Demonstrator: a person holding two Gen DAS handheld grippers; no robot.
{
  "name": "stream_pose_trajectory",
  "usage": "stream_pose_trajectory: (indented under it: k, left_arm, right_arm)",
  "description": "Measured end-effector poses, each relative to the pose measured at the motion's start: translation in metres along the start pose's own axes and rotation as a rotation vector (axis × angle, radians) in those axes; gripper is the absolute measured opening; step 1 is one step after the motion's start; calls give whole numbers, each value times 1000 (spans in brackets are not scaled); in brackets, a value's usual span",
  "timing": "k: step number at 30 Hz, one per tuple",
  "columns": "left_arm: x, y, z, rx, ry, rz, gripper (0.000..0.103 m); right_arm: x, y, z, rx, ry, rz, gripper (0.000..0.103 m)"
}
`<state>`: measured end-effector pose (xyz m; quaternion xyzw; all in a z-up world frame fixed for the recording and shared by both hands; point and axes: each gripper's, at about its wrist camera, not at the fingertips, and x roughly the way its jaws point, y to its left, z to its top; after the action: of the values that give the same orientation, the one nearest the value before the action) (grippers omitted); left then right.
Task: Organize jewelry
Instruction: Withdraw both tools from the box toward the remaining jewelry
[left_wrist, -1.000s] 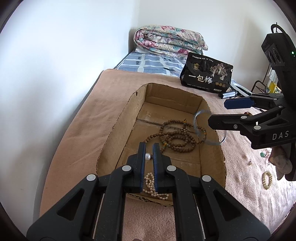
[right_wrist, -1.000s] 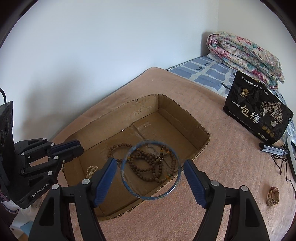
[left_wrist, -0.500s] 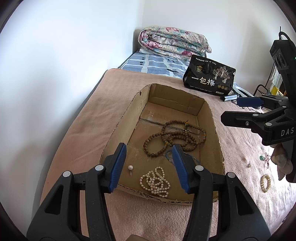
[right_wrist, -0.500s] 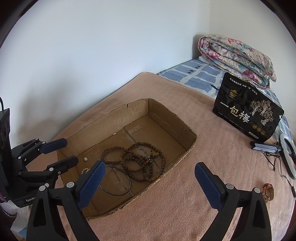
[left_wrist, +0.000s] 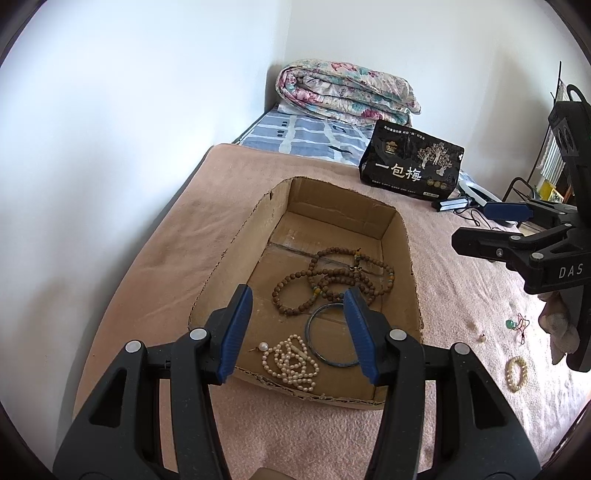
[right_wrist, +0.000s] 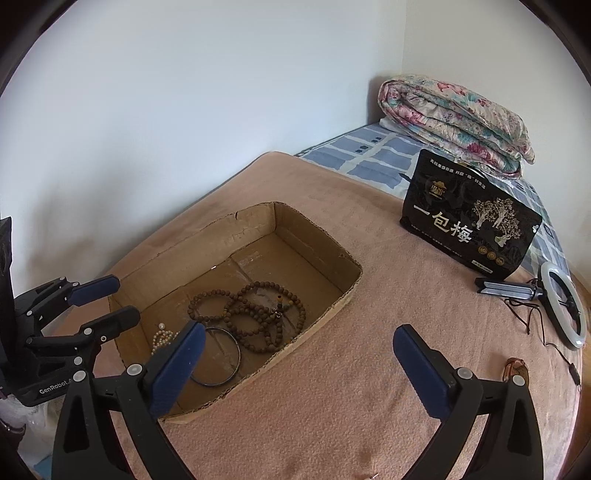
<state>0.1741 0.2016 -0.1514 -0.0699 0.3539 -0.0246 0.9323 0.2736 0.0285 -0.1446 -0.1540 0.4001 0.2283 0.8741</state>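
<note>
A shallow open brown cardboard box (left_wrist: 397, 221) is seen lying on a pink-brown blanket (left_wrist: 177, 258) spread over a bed, close to a white wall. Inside the box, a tangle of brown wooden bead strings (left_wrist: 332, 277) is spread across the middle of the floor, a thin dark blue bangle (left_wrist: 314, 352) lies flat just nearer than the beads, and a bunched white pearl necklace (left_wrist: 291, 360) is piled to the bangle's left, by the near wall. The left gripper (left_wrist: 299, 332) is held over the near end of the box with its blue-padded fingers (left_wrist: 236, 328) released, partly spread, nothing between them. The right gripper (right_wrist: 299, 363) is held above the blanket just right of the box; its fingers (right_wrist: 421, 369) are opening wide and nothing is gripped between them. On the blanket to the right of the box, a small cream bead bracelet (left_wrist: 516, 373) and a small green pendant on a red cord (left_wrist: 511, 324) are left lying apart from each other. Farther back, a black printed pouch (left_wrist: 412, 166) stands upright, and a folded floral quilt (left_wrist: 343, 92) is stacked at the far end of the bed. A white ring light (right_wrist: 563, 306) lies at the right.
</note>
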Motion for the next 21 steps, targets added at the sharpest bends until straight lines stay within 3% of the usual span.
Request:
stream_pose_trajectory:
  k: [6,21]
  left_arm:
    - [-4,-23,-1,52,-6,0,53]
    - [-3,-95,-8,141,17,-118,53]
  right_arm:
    - [-13,-20,-13,16,-4,-46,103]
    - [-65,-115,-68,151,-10,-138,103]
